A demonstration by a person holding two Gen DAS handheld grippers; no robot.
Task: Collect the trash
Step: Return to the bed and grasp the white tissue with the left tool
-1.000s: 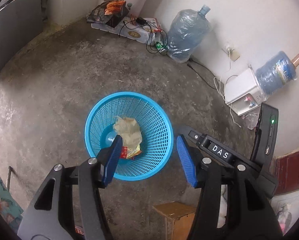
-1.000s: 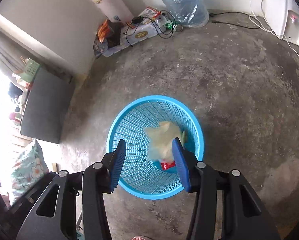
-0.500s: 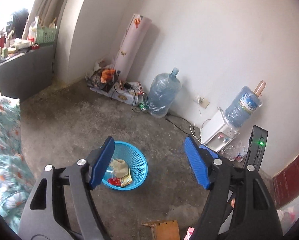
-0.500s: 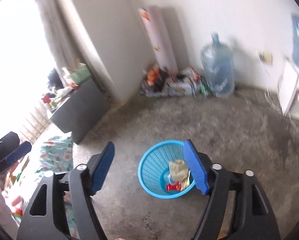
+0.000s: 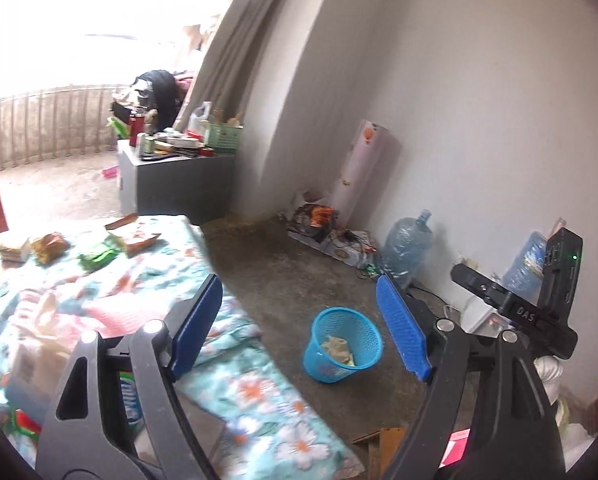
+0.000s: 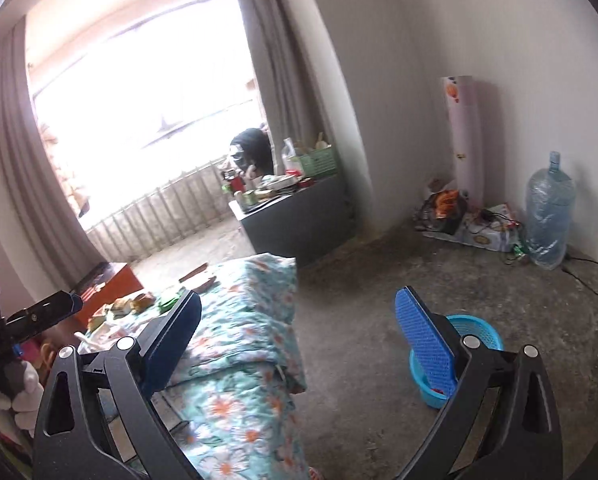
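Left gripper (image 5: 299, 324): jaws opening, wide apart, nothing between the blue pads. Right gripper (image 6: 299, 340): same, jaws opening, spread wide, empty.

Round blue plastic mesh basket (image 5: 342, 345) sits on the grey concrete floor (image 5: 291, 276), near the bed with the floral teal blanket (image 5: 259, 396). Crumpled pale wrappers (image 5: 338, 350) lie inside the basket. In the right wrist view the basket (image 6: 481, 330) is partly hidden behind the right pad.

More loose snack packets (image 5: 99, 254) lie on the blanket at the far end of the bed, well apart from the basket. Large clear water bottle (image 5: 407, 246) stands by the white wall.
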